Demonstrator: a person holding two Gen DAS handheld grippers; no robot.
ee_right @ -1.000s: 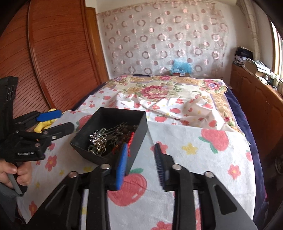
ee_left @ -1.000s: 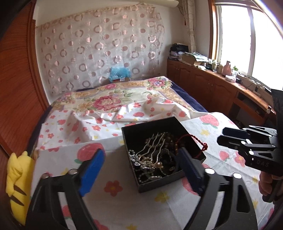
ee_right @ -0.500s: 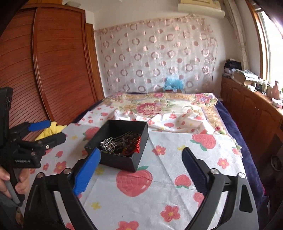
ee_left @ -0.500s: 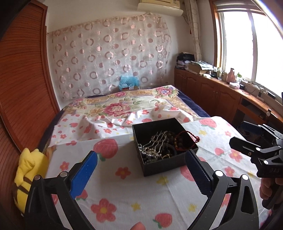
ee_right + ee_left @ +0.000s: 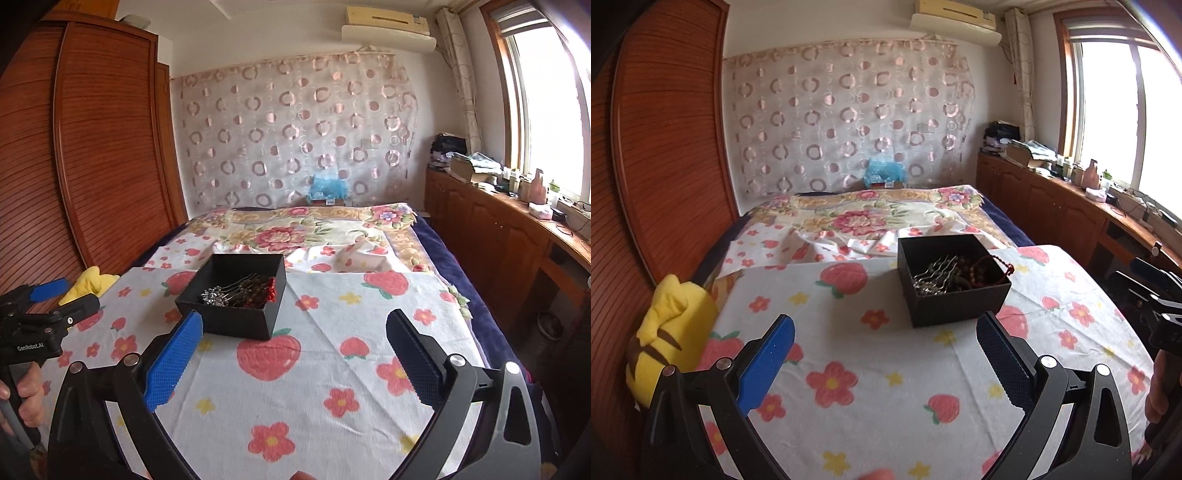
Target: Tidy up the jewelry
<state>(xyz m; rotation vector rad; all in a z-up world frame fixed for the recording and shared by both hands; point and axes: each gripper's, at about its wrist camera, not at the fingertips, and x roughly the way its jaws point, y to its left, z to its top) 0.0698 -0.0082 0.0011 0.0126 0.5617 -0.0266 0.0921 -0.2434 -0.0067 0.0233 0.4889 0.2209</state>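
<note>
Jewelry box [image 5: 951,286] sits mid-cloth, bare cloth [image 5: 871,373] around; both hand-held grippers [image 5: 884,356] [image 5: 293,349] released, empty.

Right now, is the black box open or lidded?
Open. The black box has no lid on it; hairpins and beads show inside from above in both wrist views. No lid is in view anywhere.

A flowered cloth [image 5: 314,387] covers the bed [image 5: 436,236], with a black box [image 5: 236,317] resting on it.

Tangled jewelry [image 5: 945,275] pieces in the box [image 5: 955,306] too small to tell apart.
</note>
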